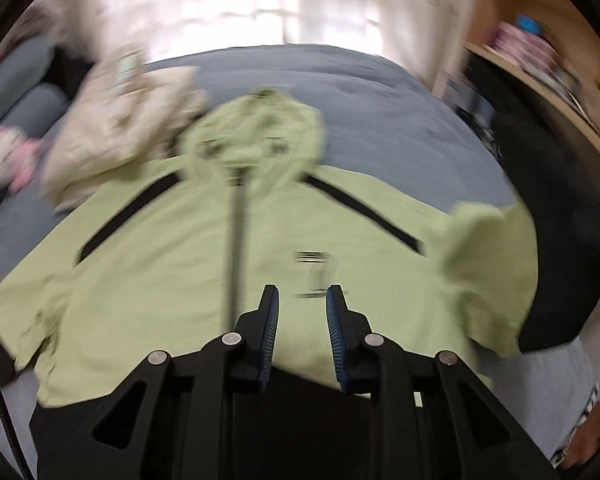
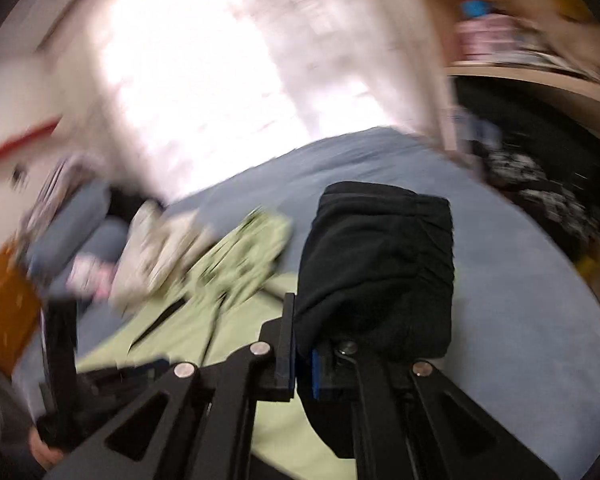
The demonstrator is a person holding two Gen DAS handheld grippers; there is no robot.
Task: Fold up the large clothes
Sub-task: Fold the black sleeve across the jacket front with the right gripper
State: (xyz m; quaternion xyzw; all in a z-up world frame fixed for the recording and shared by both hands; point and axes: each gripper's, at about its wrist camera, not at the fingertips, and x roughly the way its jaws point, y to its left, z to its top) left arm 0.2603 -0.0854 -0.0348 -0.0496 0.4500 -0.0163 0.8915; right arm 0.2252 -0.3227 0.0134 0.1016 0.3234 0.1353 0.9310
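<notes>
Your left gripper (image 1: pixel 302 294) hovers over the chest of the light green jacket (image 1: pixel 160 256), jaws at a narrow gap with nothing between them. The jacket lies front-up on the blue-grey bed (image 1: pixel 380 120), hood away from you, a beige garment (image 1: pixel 112 128) beside its hood (both views blurred). Your right gripper (image 2: pixel 300 344) is clamped on black fabric (image 2: pixel 376 264), lifted above the bed.

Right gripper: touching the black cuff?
Touching. The right wrist view shows the right gripper shut on the black cuff, the fabric bunched between its pads above the green jacket.
</notes>
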